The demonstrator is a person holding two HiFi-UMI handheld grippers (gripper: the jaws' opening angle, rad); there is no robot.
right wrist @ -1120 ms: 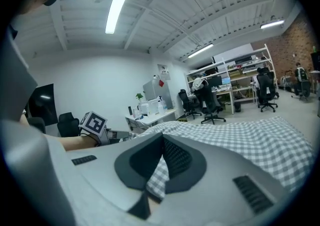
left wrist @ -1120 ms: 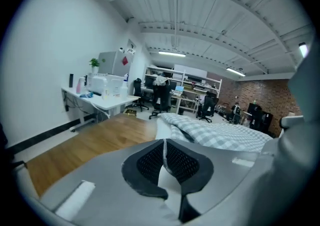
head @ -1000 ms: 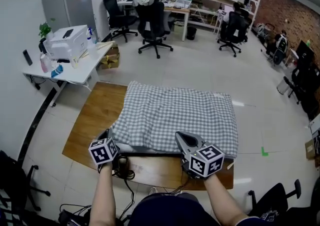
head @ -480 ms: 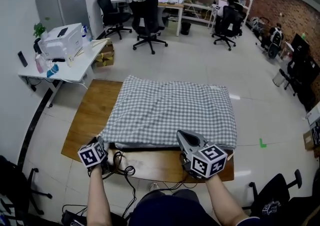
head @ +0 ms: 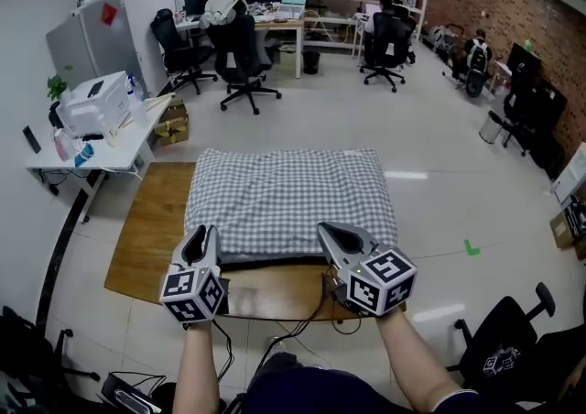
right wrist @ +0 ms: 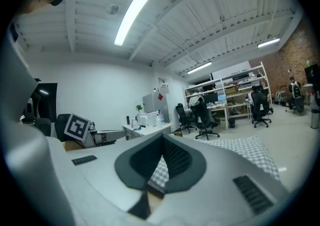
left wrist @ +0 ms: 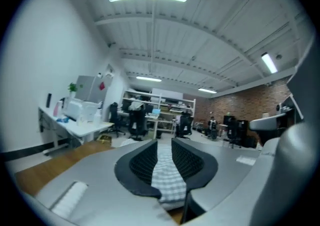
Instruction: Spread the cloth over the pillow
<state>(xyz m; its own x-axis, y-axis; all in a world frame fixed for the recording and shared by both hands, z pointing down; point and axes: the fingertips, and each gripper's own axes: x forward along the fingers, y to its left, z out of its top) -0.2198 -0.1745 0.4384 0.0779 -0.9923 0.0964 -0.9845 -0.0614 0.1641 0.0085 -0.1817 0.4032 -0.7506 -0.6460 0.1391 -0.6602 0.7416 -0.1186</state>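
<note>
The cloth (head: 288, 197) lies spread flat on the wooden table (head: 151, 229), covering the pillow, which does not show. A second ago the left gripper (head: 200, 236) sat low at the cloth's near left corner. Now it is raised at the cloth's near edge, its jaws just opened partway, pressing on nothing. The right gripper (head: 341, 236) stays closed at the cloth's near edge.
</note>
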